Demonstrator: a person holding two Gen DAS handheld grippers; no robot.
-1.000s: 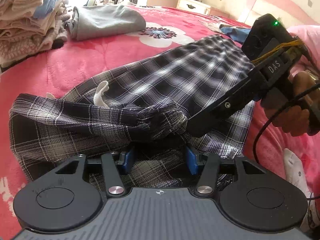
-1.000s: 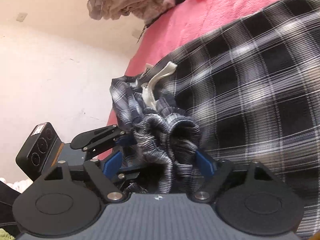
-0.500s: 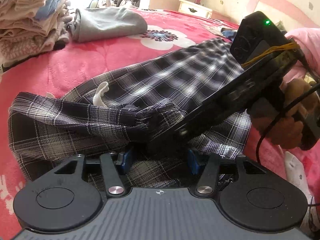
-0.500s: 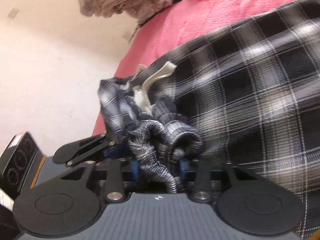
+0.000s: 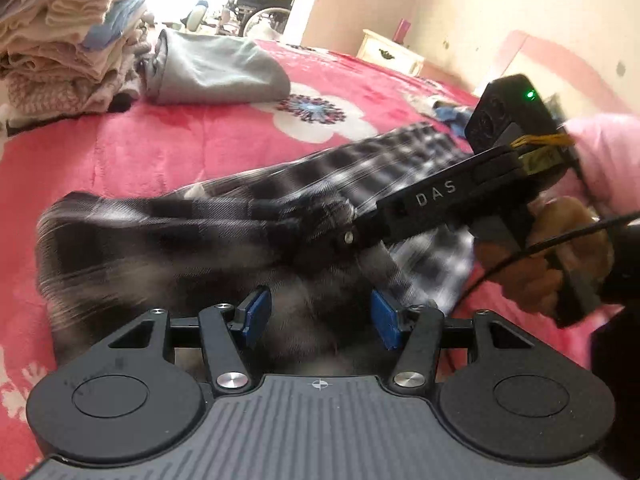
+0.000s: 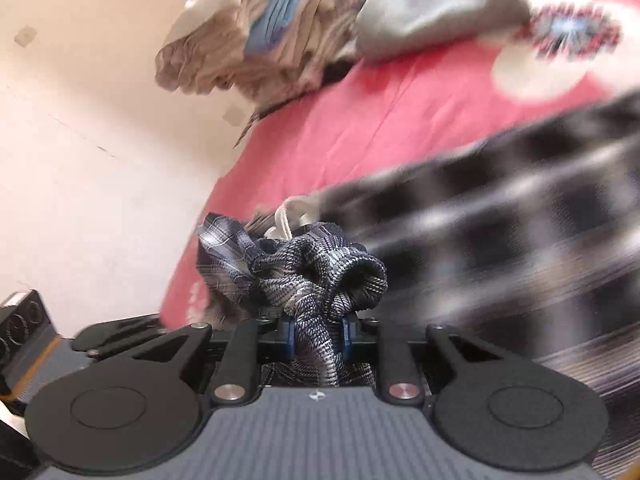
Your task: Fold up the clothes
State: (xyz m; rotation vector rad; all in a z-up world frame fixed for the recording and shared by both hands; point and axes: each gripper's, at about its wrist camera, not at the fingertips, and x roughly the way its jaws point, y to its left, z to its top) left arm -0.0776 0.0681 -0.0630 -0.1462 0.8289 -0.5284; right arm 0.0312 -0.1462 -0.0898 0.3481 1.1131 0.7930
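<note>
Right gripper (image 6: 316, 336): you are pinching bunched waistband of plaid trousers (image 5: 168, 240), likely to carry edge over for fold. Left gripper (image 5: 316, 316): you are holding jaws wide over cloth, gripping nothing. Trousers lying on pink bedspread (image 5: 120, 152); folded stack (image 5: 60, 36) at 10 o'clock.

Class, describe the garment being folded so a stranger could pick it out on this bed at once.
Start at the pink floral bedspread. The plaid garment lies nearest, its gathered waistband pinched in the right gripper. Unlike the plain grey garment and the pale stack behind, it is dark-and-white checked.
</note>
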